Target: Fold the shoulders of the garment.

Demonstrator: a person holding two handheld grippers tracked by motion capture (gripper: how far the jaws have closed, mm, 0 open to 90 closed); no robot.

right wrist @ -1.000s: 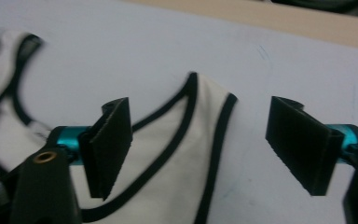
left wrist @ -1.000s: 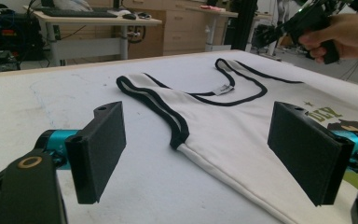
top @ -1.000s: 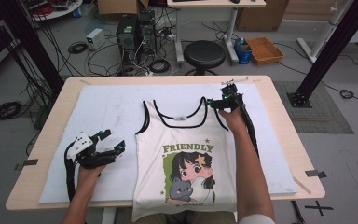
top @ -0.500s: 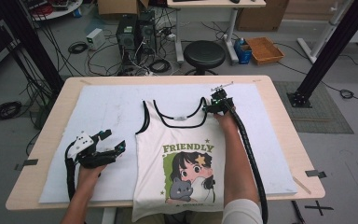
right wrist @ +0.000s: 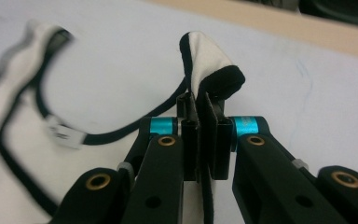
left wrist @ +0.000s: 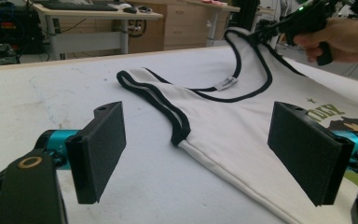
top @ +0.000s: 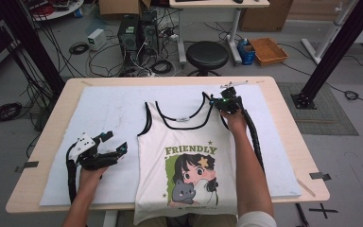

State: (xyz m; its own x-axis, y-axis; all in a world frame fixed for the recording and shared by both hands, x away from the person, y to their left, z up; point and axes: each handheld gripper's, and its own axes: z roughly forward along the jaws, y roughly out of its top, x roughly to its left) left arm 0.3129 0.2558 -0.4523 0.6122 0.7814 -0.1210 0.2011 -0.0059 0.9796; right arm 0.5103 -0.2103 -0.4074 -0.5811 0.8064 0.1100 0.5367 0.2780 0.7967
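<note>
A white tank top (top: 189,161) with black trim and a "FRIENDLY" cartoon print lies flat on the white mat (top: 104,113). My right gripper (top: 216,100) is at the shirt's right shoulder strap. Its jaws have just been closing and now stand shut on that strap (right wrist: 205,60), whose folded end sticks up above the pads. In the left gripper view the right gripper (left wrist: 265,33) holds the strap raised off the mat. My left gripper (top: 115,143) rests on the mat left of the shirt, open, with nothing between its jaws (left wrist: 205,149). The left strap (left wrist: 154,95) lies flat ahead of it.
The mat covers most of the wooden table (top: 170,80). Behind the far edge stand a black stool (top: 208,54), computer towers (top: 132,33) with cables, and an orange box (top: 268,49). Black frame posts (top: 331,47) rise at both sides.
The right gripper shifted slightly left onto the right shoulder strap and closed on it, pulling the strap end up. The left gripper has not moved.
</note>
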